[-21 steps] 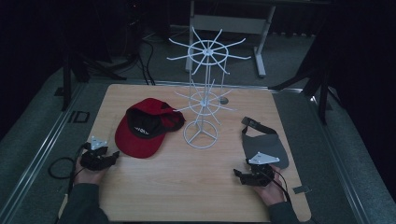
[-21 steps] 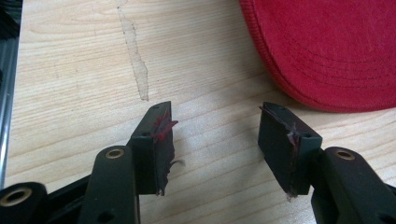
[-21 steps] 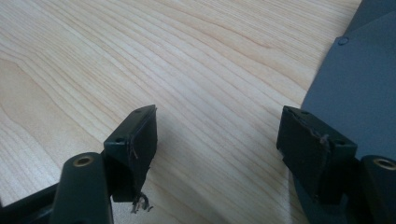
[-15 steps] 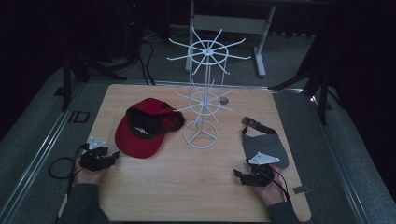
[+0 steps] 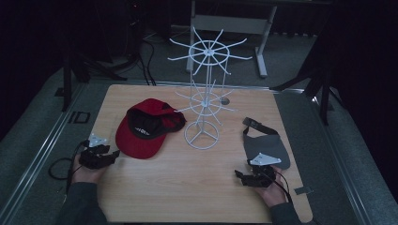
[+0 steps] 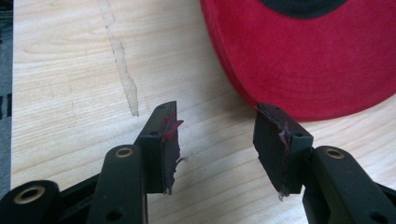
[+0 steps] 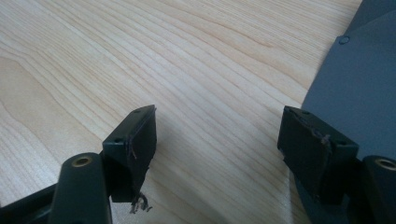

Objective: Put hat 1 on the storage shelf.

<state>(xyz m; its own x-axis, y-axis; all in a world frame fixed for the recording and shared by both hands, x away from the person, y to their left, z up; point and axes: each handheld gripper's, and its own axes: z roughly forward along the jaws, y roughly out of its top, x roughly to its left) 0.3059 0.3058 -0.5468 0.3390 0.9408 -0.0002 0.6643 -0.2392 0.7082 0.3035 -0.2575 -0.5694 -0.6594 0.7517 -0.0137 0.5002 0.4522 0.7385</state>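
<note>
The left gripper (image 5: 111, 156) is resting low at the near left edge of the wooden table (image 5: 164, 187), its jaws standing wide apart with nothing between them, and in the left gripper view (image 6: 212, 135) bare wood is showing in the gap. Just ahead of those jaws the red cap (image 5: 143, 131) is lying upside down, its black lining facing up and its brim curving close to the gripper's far jaw but not touching it; the brim's red edge (image 6: 308, 60) is spreading across the top of that view. Over on the near right, the right gripper (image 5: 240, 175) is sitting in the person's hand, also released and gaping, pointing left across the table. In the right gripper view (image 7: 217, 135) only wood grain is lying between the jaws, while the grey visor (image 7: 359, 88) is running right beside the jaw on that view's right. From the high view that grey visor (image 5: 270, 147) is lying flat with its dark strap (image 5: 256, 125) trailing away toward the back. Standing between the two pieces of headwear is the white wire rack (image 5: 204, 101), its round base ring planted mid-table and its spokes fanning out at two levels, right in the path from one side to the other. A small dark disc (image 5: 225, 100) is sitting on the table behind the rack.
</note>
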